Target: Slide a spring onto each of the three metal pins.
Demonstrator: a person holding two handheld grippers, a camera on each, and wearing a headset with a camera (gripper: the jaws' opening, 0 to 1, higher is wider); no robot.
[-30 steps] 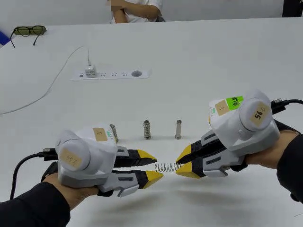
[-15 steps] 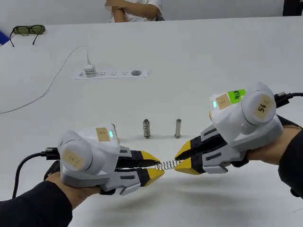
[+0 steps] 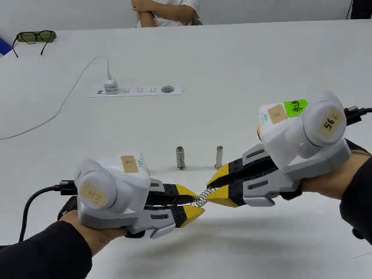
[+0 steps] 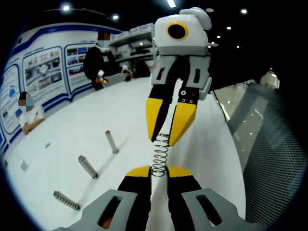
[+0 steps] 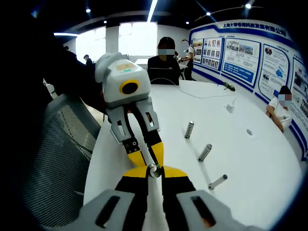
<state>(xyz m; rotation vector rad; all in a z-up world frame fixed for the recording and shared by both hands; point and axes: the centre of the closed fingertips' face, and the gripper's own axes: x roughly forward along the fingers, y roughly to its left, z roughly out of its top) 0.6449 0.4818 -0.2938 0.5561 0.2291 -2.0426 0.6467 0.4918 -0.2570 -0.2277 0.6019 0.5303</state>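
While you held the loose spring point(image 3: 201, 197) over the white worktop point(image 3: 261, 75), both grippers had hold of it. The left gripper point(image 3: 198, 203) had its fingers closed on one end, and the right gripper point(image 3: 209, 193) had its fingers closed on the other, so the yellow tips almost met. In the left gripper view, the coils ran straight from your own fingers point(image 4: 138, 172) up to the right gripper's. In the right gripper view, you saw the spring end-on, a small ring pinched between the tips. Beyond the grippers, the pins stood in a row on the worktop, apart from the held spring. The bare pin point(image 3: 219, 157) stood at the right end. The middle pin point(image 3: 181, 157) already wore a spring, and the left gripper view showed the third pin point(image 4: 66, 200) wearing one too. A power strip point(image 3: 136, 90) lay farther back, and a pair of glasses point(image 3: 36, 37) lay near the far left corner.
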